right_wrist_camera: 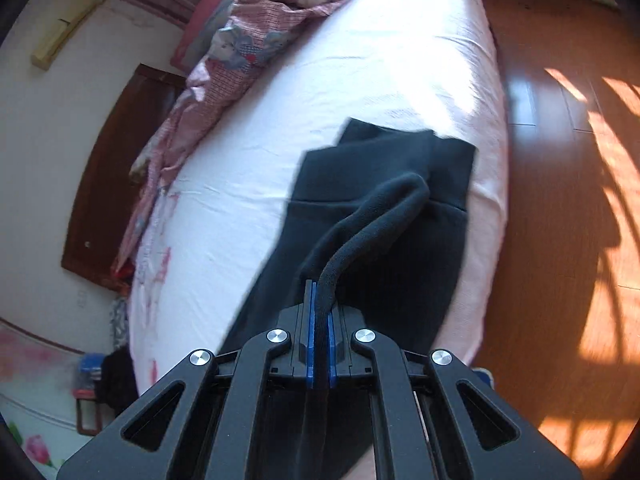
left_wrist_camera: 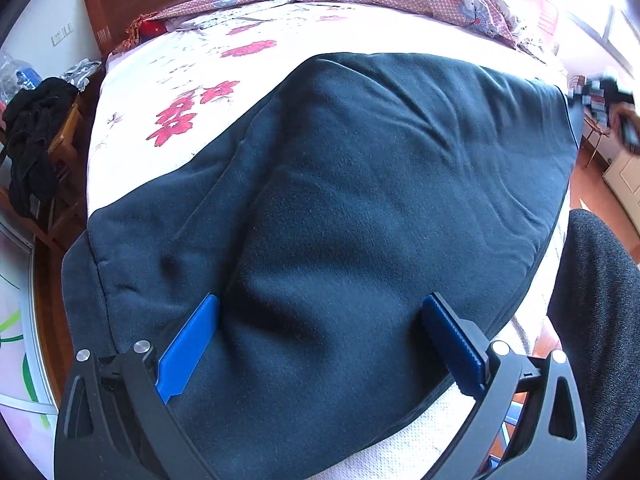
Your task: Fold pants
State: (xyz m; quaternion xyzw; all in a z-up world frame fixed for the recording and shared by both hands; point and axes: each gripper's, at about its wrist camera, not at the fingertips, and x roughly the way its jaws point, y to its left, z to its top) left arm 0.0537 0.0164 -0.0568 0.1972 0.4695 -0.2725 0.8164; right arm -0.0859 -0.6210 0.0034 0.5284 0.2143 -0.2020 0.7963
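Pants [right_wrist_camera: 372,240] hem in right gripper [right_wrist_camera: 319,320]

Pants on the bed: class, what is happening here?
A person is folding dark pants spread on a bed. The right tool is shut on a raised fold of the fabric near one end. The left tool is open, its blue fingers resting on the cloth.

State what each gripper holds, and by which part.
Right gripper: shut on the pants, pinching a raised edge fold. Left gripper: open over them, holding nothing.
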